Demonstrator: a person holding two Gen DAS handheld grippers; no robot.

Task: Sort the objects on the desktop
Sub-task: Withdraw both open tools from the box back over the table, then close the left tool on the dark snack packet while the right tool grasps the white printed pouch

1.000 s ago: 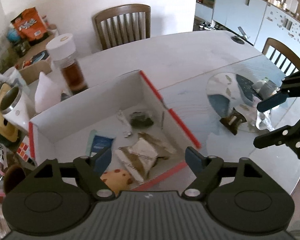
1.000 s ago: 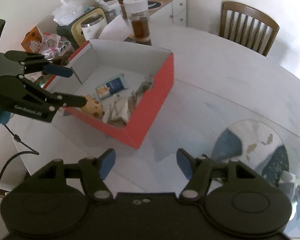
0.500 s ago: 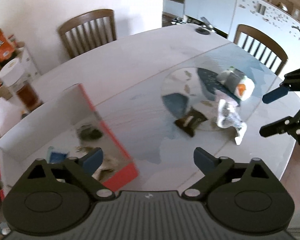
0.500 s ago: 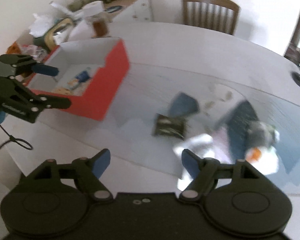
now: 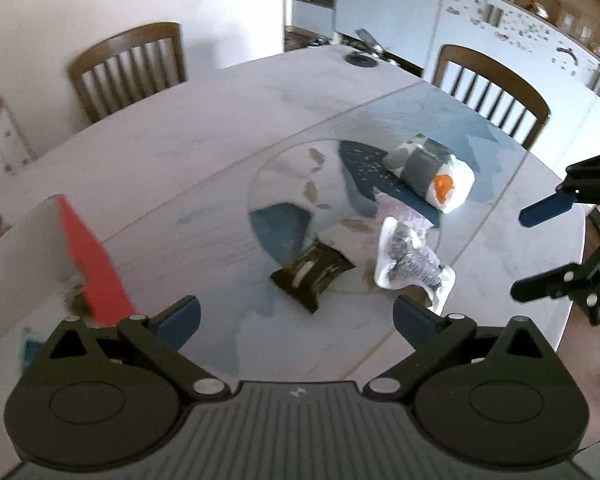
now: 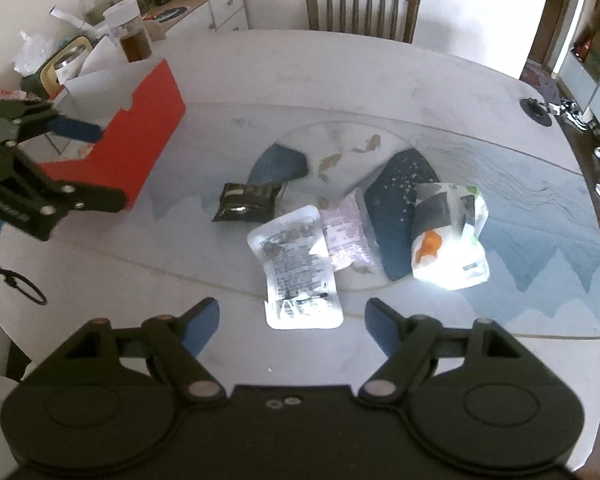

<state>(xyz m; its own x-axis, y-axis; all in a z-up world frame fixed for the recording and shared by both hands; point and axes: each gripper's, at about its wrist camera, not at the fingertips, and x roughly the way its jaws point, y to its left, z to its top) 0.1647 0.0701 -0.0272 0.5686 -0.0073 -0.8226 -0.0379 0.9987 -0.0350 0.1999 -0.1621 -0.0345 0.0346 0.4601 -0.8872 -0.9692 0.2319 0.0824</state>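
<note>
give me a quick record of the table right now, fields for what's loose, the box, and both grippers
loose items: dark packet, white printed pouch, pale pink packet, white bag with orange patch
where: on the round table, all outside the box
box: red box, white inside, at the table's left
left gripper: open, holding nothing
right gripper: open, holding nothing
</note>
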